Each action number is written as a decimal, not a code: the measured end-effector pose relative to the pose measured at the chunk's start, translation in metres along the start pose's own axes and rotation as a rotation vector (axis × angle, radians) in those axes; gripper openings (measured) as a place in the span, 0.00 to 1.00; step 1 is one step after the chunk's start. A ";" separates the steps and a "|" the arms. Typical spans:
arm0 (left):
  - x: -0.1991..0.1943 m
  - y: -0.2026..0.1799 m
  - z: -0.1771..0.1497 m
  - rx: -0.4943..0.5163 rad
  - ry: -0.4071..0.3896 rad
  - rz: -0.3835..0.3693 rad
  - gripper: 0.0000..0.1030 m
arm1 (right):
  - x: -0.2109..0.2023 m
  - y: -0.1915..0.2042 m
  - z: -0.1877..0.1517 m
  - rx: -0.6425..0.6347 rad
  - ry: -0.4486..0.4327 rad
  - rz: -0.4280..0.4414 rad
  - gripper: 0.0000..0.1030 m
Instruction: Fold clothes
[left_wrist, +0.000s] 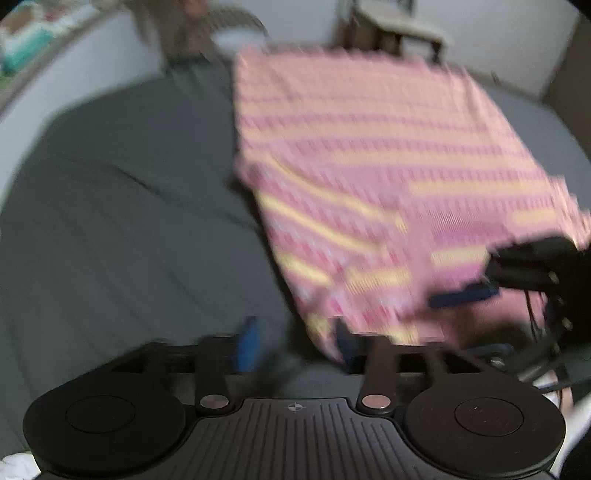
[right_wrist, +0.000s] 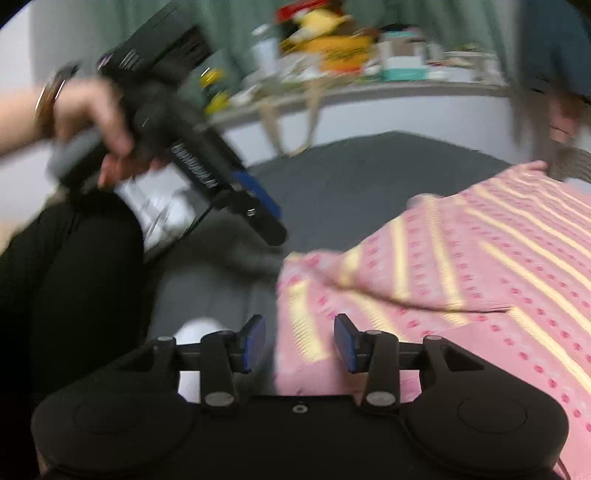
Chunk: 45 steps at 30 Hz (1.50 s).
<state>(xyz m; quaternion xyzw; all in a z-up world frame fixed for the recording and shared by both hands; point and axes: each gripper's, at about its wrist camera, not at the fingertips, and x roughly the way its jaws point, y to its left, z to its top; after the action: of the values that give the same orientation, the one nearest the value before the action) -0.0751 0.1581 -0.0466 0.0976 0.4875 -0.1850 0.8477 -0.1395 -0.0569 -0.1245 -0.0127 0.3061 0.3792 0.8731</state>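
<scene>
Pink striped garment (left_wrist: 369, 166), flat, long axis receding.

- My left wrist camera rides low behind my left gripper (left_wrist: 295, 343), looking forward across the grey bed (left_wrist: 122, 206) toward the far wall.
- My right wrist camera faces leftward, close over the bed edge.
- Both views share the pink striped cloth (left_wrist: 369, 177) and each other's gripper.

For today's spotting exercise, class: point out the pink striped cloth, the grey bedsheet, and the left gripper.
pink striped cloth (left_wrist: 369, 147), left wrist view, on its flat striped middle.
grey bedsheet (left_wrist: 129, 221), left wrist view, on a bare creased part.
left gripper (right_wrist: 271, 225), right wrist view, at its fingertips.
</scene>
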 end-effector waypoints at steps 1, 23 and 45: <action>-0.005 0.007 -0.001 -0.051 -0.066 0.024 0.96 | -0.001 0.001 0.001 -0.007 -0.013 -0.018 0.40; 0.040 0.101 -0.018 -0.635 -0.394 -0.021 0.98 | 0.117 0.088 0.028 -0.198 0.214 -0.357 0.19; 0.046 0.103 -0.030 -0.777 -0.379 -0.107 0.98 | 0.076 0.084 0.037 0.006 0.194 -0.416 0.20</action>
<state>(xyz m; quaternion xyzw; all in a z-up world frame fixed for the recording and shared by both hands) -0.0354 0.2523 -0.1030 -0.2896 0.3610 -0.0460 0.8853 -0.1365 0.0619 -0.1183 -0.1092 0.3809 0.1871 0.8989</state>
